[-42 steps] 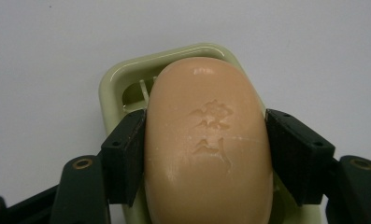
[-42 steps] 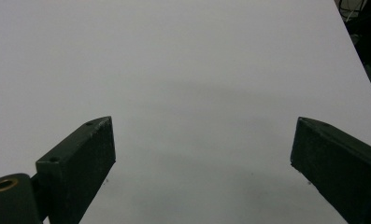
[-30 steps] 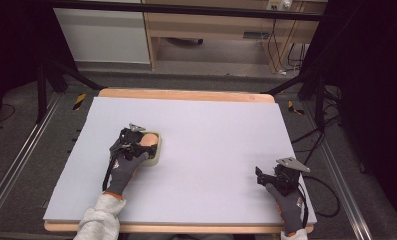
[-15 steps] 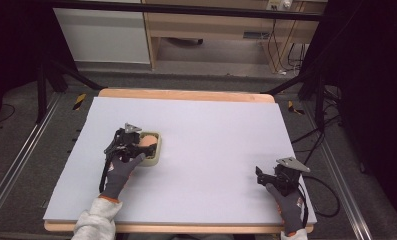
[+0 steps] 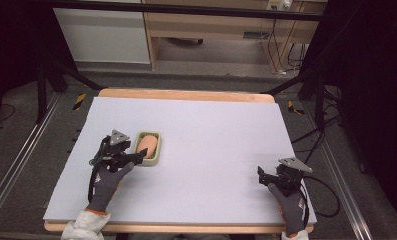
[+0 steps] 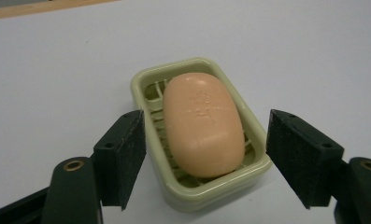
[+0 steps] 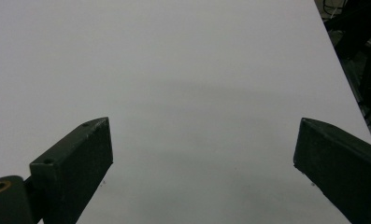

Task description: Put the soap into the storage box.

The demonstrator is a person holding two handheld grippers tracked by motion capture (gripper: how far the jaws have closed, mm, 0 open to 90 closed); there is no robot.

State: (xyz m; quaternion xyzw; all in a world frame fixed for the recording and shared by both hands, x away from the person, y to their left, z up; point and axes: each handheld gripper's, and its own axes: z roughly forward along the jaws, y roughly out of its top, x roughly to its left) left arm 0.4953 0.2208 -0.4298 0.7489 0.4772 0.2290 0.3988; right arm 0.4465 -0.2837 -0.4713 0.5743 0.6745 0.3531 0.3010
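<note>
Already the soap [image 6: 203, 123] lies in its green dish [image 6: 146, 84] on the bench [image 5: 211, 130], left of centre. Left claw [image 6: 204, 158] gapes wide, jaws flanking the dish's near end, gripping nothing; any lift looks undone. Right claw [image 5: 262, 176] is spread too, idle near the right edge. Bare surface surrounds the dish on all 4 sides.

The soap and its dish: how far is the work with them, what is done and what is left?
Done, as it looks: the peach soap lies in the green dish on the table. In hand: the left gripper is open, its jaws either side of the dish's near end, touching nothing. Left: probably closing on the dish or soap and moving it. The right gripper is open over bare table.
</note>
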